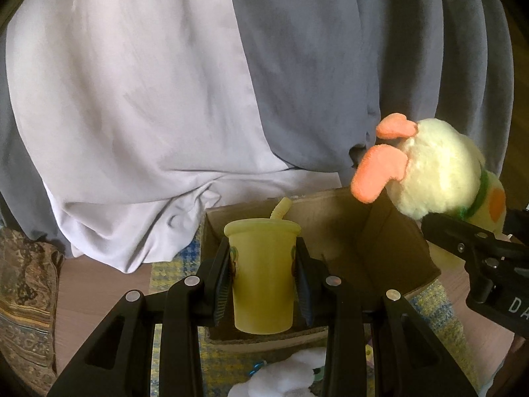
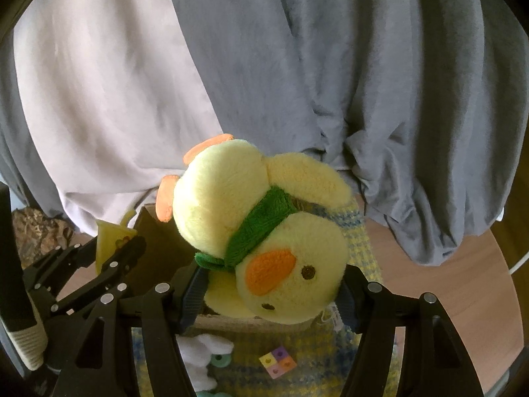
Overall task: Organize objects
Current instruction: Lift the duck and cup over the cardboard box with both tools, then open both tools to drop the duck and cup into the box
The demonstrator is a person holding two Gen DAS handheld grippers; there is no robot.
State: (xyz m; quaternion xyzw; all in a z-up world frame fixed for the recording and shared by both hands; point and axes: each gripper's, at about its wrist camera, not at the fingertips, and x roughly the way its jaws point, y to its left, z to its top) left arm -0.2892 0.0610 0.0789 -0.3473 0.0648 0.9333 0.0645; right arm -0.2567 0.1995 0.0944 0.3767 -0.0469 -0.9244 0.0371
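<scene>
A pale yellow cup (image 1: 263, 284) with a lid and a bent straw stands upright between the pads of my left gripper (image 1: 263, 258), which is shut on it. It hangs over the near-left corner of an open cardboard box (image 1: 347, 231). My right gripper (image 2: 272, 281) is shut on a yellow plush duck (image 2: 231, 192) with a green scarf and orange feet. The duck is upside down, its head between the pads, above the box's (image 2: 155, 231) right side. In the left wrist view the duck (image 1: 439, 172) and right gripper (image 1: 443, 221) show at the right; the left gripper (image 2: 119, 241) and cup (image 2: 107, 231) appear left in the right wrist view.
The box sits on a yellow-blue knit mat (image 2: 357, 241) on a wooden surface (image 2: 446, 281). A white plush toy (image 1: 291, 377), a teal ring (image 2: 221, 360) and a four-coloured square block (image 2: 277, 362) lie on the mat's near side. Grey and pale cloths (image 1: 165, 99) hang behind; a patterned cushion (image 1: 23, 297) is left.
</scene>
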